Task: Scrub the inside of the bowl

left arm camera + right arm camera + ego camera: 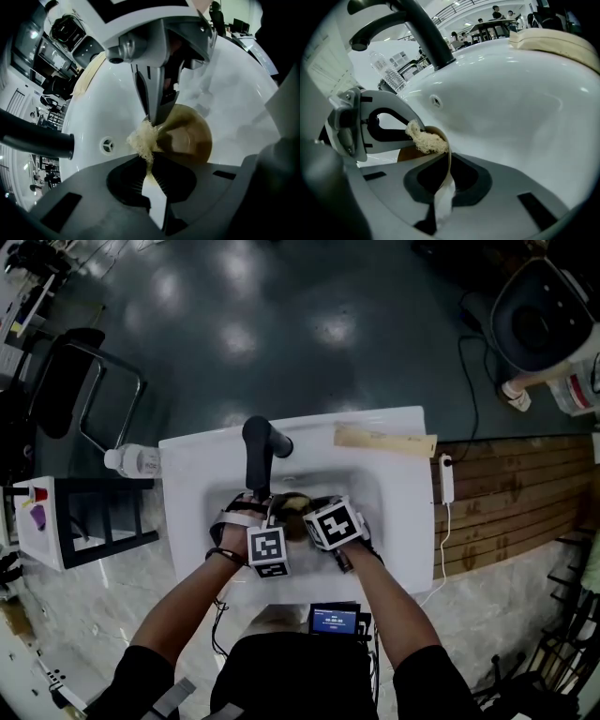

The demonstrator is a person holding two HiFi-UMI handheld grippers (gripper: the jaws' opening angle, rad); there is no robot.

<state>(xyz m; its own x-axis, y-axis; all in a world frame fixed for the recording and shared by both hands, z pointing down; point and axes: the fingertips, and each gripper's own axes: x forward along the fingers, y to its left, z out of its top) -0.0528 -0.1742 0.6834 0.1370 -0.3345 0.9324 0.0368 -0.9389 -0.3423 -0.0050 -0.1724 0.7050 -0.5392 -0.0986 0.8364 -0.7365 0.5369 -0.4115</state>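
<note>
A brown bowl (293,506) (190,138) is held on edge inside the white sink (398,479). My right gripper (448,174) (309,514) is shut on the bowl's thin rim (449,159), which stands between its jaws. My left gripper (149,165) (274,517) is shut on a pale fibrous scrub pad (142,139) (425,139). The pad presses against the bowl's edge and inner side. In the left gripper view the right gripper's jaws come down from above onto the rim beside the pad.
A black faucet (259,452) (423,33) rises at the basin's back, above an overflow hole (108,145) (435,100). A water bottle (132,461) lies off the sink's left. A pale strip (384,440) rests on the back right rim. A wooden counter (516,493) adjoins on the right.
</note>
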